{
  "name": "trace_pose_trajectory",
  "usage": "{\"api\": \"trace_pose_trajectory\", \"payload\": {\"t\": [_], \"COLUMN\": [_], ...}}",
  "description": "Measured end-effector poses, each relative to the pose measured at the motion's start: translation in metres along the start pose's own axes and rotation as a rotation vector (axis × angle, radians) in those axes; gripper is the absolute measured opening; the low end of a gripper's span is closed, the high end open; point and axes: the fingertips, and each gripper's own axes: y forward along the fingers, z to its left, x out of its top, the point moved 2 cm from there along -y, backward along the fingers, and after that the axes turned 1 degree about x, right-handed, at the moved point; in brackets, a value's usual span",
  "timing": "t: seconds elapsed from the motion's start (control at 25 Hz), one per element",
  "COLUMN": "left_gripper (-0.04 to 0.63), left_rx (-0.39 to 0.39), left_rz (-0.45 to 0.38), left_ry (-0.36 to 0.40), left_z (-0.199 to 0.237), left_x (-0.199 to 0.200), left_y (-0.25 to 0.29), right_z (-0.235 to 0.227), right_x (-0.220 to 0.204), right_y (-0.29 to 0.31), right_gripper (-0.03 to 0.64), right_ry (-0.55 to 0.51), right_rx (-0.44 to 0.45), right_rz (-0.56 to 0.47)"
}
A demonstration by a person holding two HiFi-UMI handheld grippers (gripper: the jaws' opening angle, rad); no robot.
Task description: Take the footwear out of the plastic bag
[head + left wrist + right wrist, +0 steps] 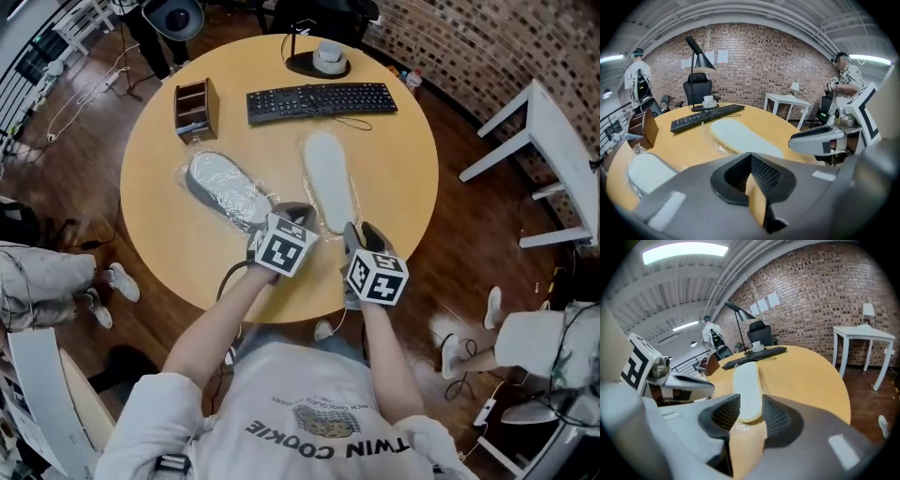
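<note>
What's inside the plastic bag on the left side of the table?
A grey shoe with a pale sole shows through the clear plastic bag. The left gripper covers its near end, hiding that part.

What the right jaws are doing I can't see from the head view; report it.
Observer: In the right gripper view the right gripper stands open, with the near end of the white slipper between its jaws.
Operator: Now the left one.
Observer: The left gripper is open and empty; only the table shows through the gap.
</note>
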Motion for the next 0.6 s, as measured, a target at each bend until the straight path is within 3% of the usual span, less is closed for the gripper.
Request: {"api": "trace_pose_trajectory", "payload": {"t": [0.24,0.6], "left_gripper": [0.006,0.006], "left_rx": [0.116,0.21], "left_rz": [-0.073,-0.113], "left_ry": [-0.096,-0.148], "left_z": [-0.064,-0.132], "left_x": [-0.013,-0.037], "left_y": [-0.034,-0.091], "right_z": [0.006,0.036], "right_x": [-0.003,-0.038], "right_y": [-0.052,-0.115], "right_gripper": [0.133,0.123], "right_ry": [-0.129,-0.24], "right_rx": [0.196,0.343], "right_rz": [-0.033,-0.008]}}
